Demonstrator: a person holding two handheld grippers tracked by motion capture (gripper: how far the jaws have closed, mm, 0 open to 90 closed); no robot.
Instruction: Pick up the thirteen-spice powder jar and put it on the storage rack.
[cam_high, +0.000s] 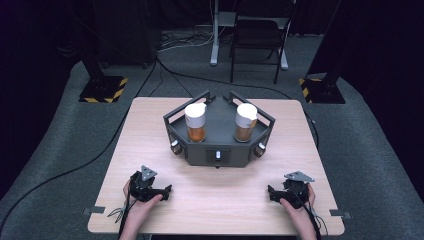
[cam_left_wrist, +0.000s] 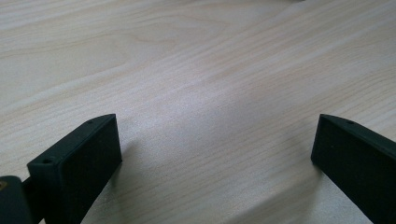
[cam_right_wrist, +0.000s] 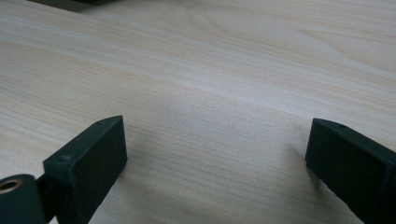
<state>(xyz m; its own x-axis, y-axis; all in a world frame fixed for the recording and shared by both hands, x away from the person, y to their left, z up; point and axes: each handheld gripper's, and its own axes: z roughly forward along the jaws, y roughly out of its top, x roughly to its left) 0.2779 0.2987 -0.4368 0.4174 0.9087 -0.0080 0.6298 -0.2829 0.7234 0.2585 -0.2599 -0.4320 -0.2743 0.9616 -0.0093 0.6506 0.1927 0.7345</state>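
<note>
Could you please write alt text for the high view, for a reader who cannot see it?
A dark grey tray on a wooden table holds two white-capped jars of amber contents. Nearer the camera, the left gripper and right gripper rest open on the tabletop.

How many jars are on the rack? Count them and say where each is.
2. One jar stands upright on the left side of the dark rack, the other jar on its right side. Both have white lids and amber contents. None seems hidden.

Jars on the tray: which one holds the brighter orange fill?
The left jar, nearer the left gripper. Its fill is bright orange; the right jar holds a duller brown one.
</note>
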